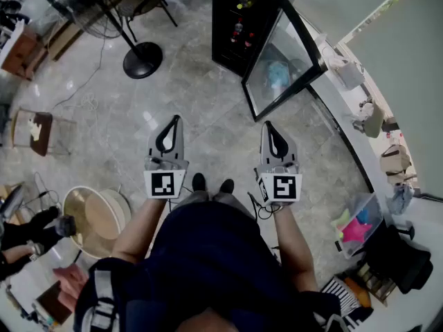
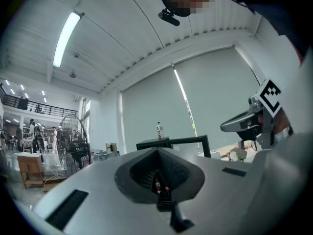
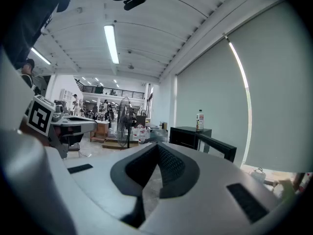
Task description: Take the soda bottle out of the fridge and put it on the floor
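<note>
The black fridge (image 1: pixel 235 26) stands on the floor ahead of me, its glass door (image 1: pixel 284 64) swung open to the right. Small bottles (image 1: pixel 238 30) show on its shelves, too small to tell apart. A clear bottle with a label stands on top of the fridge (image 2: pixel 159 130) (image 3: pixel 199 120). I hold both grippers level at waist height, well short of the fridge and apart from it. My left gripper (image 1: pixel 176 119) (image 2: pixel 158 150) is shut and empty, its tips meeting. My right gripper (image 1: pixel 268 124) (image 3: pixel 157 145) is likewise shut with nothing in it.
A standing fan (image 1: pixel 142 59) is on the floor left of the fridge. A wooden chair (image 1: pixel 34 130) and a round tub (image 1: pixel 93 213) sit at my left. A white counter (image 1: pixel 346 81) and a clear box of coloured items (image 1: pixel 356 227) line the right side.
</note>
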Demonstrator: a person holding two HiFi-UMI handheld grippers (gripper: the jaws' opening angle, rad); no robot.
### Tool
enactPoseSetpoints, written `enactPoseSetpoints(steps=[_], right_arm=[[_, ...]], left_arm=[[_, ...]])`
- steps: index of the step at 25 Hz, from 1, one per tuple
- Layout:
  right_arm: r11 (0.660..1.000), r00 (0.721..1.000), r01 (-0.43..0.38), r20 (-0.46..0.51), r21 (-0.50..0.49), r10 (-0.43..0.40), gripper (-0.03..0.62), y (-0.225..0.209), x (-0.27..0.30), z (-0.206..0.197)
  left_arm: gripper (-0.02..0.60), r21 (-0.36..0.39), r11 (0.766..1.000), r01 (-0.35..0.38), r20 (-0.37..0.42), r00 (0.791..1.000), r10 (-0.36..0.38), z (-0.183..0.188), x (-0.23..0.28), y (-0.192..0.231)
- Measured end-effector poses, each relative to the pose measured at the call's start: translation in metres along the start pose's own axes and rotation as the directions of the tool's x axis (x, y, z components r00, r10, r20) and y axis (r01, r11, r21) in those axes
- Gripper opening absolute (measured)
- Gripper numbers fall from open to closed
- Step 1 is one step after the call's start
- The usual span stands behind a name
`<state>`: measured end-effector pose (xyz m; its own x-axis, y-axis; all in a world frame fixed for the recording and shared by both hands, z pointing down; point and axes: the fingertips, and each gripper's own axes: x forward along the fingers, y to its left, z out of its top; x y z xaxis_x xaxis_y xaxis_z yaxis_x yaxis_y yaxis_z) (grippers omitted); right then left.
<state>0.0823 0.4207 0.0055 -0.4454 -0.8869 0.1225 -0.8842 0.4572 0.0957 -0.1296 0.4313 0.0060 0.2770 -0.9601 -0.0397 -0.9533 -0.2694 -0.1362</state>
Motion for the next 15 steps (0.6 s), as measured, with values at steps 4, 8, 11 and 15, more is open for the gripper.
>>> enactPoseSetpoints(steps=[4, 8, 11, 15], right_arm=[[1.000, 1.000, 0.004, 0.001, -0.001, -0.004, 0.017, -0.0013, 0.0009, -0.0003], [1.000, 1.000, 0.002, 0.003, 0.002, -0.002, 0.017, 0.0000, -0.0015, -0.0003], [1.000, 1.000, -0.001, 0.012, 0.001, 0.001, 0.018, 0.0011, -0.0007, 0.0006], [1.000, 1.000, -0.008, 0.015, -0.015, 0.008, 0.018, 0.0056, -0.0016, 0.0022]], left_arm=[[0.025, 0.000, 1.000, 0.001, -0.009, 1.000, -0.001, -0.0019, 0.0016, -0.0012], [0.025, -0.001, 1.000, 0.004, -0.008, 1.000, -0.004, -0.0015, 0.0005, -0.0022], [0.025, -0.010, 1.000, 0.007, -0.014, 1.000, -0.007, -0.0034, 0.0023, -0.0026], [0.025, -0.016, 1.000, 0.018, -0.008, 1.000, -0.018, -0.0033, 0.0020, -0.0049]])
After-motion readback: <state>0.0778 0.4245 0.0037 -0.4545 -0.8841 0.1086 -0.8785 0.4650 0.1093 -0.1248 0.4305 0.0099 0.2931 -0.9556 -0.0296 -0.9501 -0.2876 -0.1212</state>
